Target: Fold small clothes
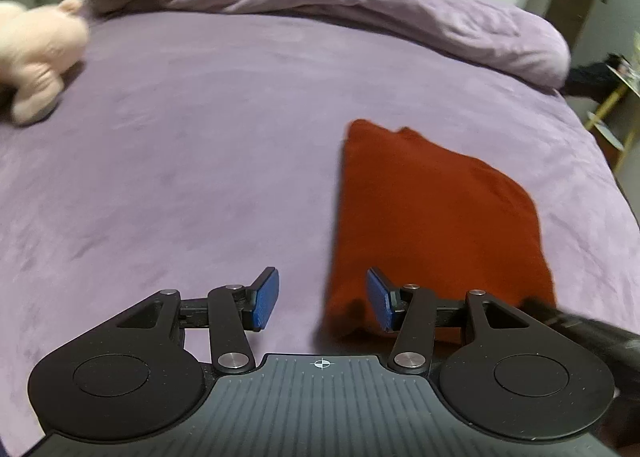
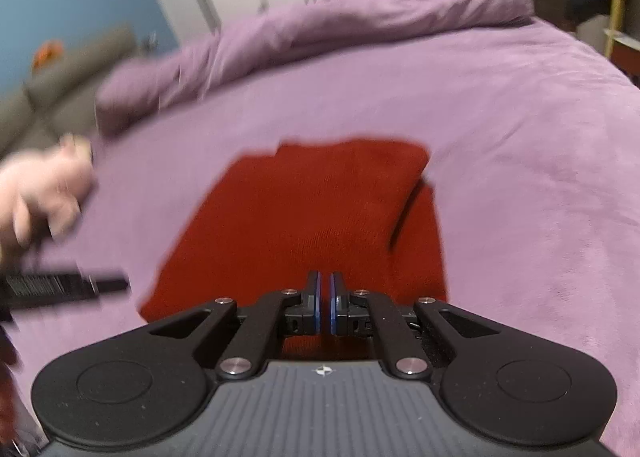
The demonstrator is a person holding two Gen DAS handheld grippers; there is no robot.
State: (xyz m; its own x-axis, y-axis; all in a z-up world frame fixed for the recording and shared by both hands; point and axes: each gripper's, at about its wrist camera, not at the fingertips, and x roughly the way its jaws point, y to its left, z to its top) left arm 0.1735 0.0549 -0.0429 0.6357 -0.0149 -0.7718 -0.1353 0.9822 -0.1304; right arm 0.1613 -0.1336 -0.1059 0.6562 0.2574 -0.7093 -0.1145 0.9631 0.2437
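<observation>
The red knit garment (image 2: 304, 217) lies partly folded on the purple bed cover (image 1: 180, 137), one flap already doubled over along its right side in the right wrist view, and it looks light, soft and limp, likely to sag and slide out of shape unless taken by a doubled edge or corner. The left gripper (image 1: 323, 299) hangs over its near left edge with jaws about half apart and nothing between the pads, the right gripper (image 2: 325, 303) sits over the near hem with jaws drawn almost together, no cloth visibly pinched. A pink plush toy (image 1: 36, 53) lies well apart, clear of the fold
</observation>
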